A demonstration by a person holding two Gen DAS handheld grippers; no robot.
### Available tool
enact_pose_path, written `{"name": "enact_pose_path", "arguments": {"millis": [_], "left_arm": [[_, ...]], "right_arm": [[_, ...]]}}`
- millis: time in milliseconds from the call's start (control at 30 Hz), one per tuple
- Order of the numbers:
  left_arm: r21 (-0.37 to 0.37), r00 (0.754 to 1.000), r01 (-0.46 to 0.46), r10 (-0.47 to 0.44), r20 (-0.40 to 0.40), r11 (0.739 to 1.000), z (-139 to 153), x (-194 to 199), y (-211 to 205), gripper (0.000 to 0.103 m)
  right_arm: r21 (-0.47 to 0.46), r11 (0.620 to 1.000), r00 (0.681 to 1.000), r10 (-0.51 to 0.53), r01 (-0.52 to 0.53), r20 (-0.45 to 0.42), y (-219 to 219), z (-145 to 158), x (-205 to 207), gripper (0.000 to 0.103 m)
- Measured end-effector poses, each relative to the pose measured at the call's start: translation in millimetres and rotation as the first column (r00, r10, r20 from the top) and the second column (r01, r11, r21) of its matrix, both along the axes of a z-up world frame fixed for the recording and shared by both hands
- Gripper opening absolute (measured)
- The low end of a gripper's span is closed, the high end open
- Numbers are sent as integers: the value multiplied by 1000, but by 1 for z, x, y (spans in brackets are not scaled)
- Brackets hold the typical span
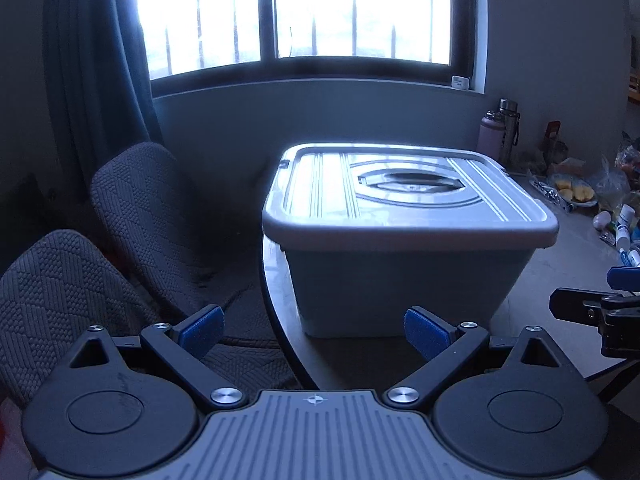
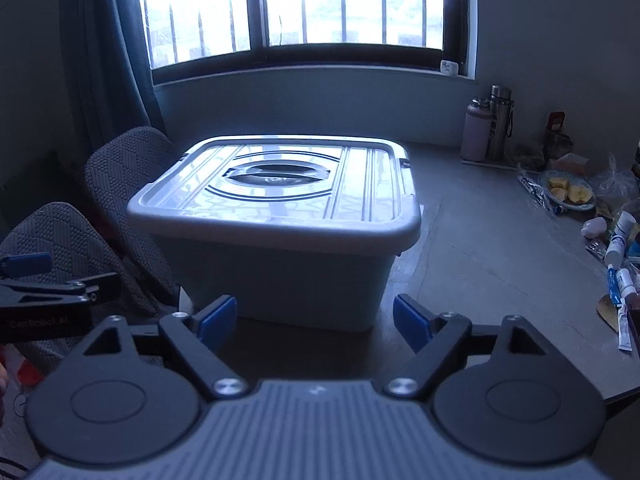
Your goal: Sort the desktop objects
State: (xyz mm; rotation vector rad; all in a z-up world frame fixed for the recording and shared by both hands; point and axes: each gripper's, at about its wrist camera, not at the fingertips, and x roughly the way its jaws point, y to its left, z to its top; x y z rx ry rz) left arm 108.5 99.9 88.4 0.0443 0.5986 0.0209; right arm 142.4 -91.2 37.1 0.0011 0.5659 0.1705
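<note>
So there's a big pale grey-green plastic storage box point(image 2: 276, 264) near the left edge of the grey table point(image 2: 480, 248), with its flat ribbed grey lid point(image 2: 276, 188) on. Can't see inside, so no idea what's in it, or whether the sorting is finished or not. The loose stuff, small white tubes and bottles point(image 2: 618, 256), sits well apart at the table's right edge, next to a small plate of yellow fruit pieces point(image 2: 568, 194) and some clear plastic bags point(image 2: 616, 184). Two tall flasks point(image 2: 486, 128) stand by the wall.

Both tools hang just in front of the box: left gripper point(image 1: 314, 334) with jaws spread wide and nothing between them, right gripper point(image 2: 314, 322) likewise.

My guess on handling: the lid is stiff, light and a bit slick, so the recessed oval handle point(image 2: 276, 174) in the middle or the overhanging rim is the place to take hold. The tubes look light, roundish, likely to roll, so pinch across the body
</note>
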Motion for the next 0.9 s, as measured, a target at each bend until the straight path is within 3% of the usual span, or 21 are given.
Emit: {"name": "enact_pose_path", "arguments": {"millis": [67,233,433,633,900], "left_arm": [[-10,1000,-7,7,-1,1000,-11,-11,-2,98],[51,997,11,-15,71,999,-42,-39,-9,98],[32,998,12,-14,56,999,-75,-55,-7,98],[12,999,22,-23,47,1000,-90,-62,-6,98],[41,997,46,-48,58,998,-95,-66,-16,98]], "right_arm": [[21,1000,1000,-1,0,16,2,-12,-11,89],[44,999,1000,-6,5,18,8,-47,-25,90],[40,999,1000,11,-12,22,10,-82,-40,90],[40,999,1000,-6,5,21,8,-94,-52,90],[42,999,998,-21,19,51,3,-95,-59,90]]}}
